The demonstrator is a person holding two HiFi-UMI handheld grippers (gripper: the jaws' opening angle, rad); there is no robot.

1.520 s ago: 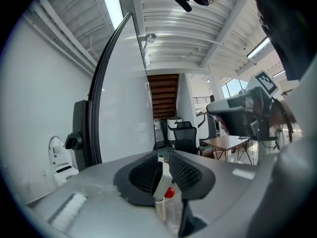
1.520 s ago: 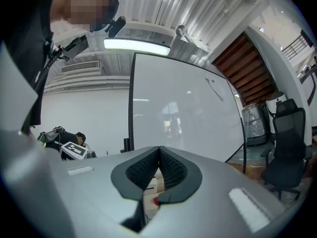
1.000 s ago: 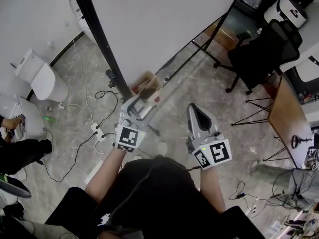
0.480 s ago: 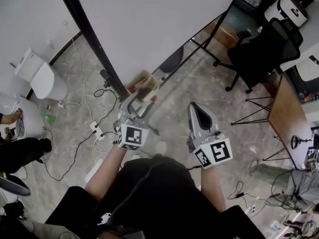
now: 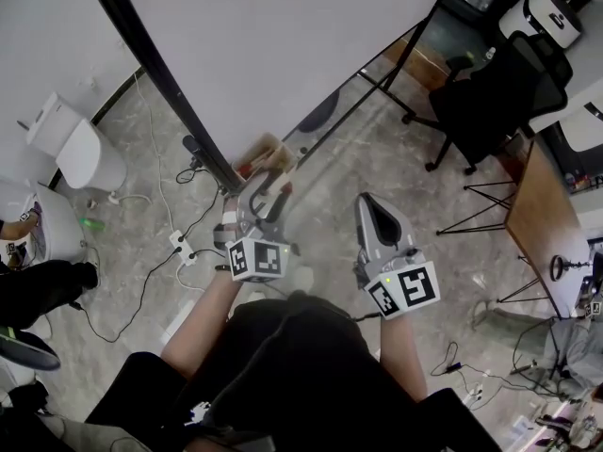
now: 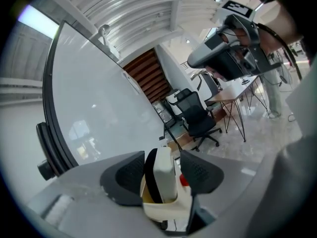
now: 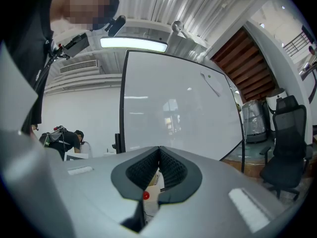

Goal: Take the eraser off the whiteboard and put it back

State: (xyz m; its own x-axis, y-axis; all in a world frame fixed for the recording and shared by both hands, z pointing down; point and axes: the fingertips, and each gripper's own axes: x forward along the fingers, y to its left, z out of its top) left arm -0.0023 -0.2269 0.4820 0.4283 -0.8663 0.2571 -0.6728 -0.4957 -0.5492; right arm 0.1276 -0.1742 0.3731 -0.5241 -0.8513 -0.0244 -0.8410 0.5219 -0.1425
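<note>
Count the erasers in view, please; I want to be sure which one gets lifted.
1. The eraser stands in the tray at the whiteboard's lower edge, between the left gripper's jaws, which have just been closing. The tray could hide others.

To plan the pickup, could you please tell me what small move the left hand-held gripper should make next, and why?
Probably finish closing the left hand-held gripper on the eraser: it stands in its tray between the jaws, which have just been closing, with a gap showing.

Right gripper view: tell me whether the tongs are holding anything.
No, the grey right tongs are shut, dark ribbed faces pressed together with nothing between them.
</note>
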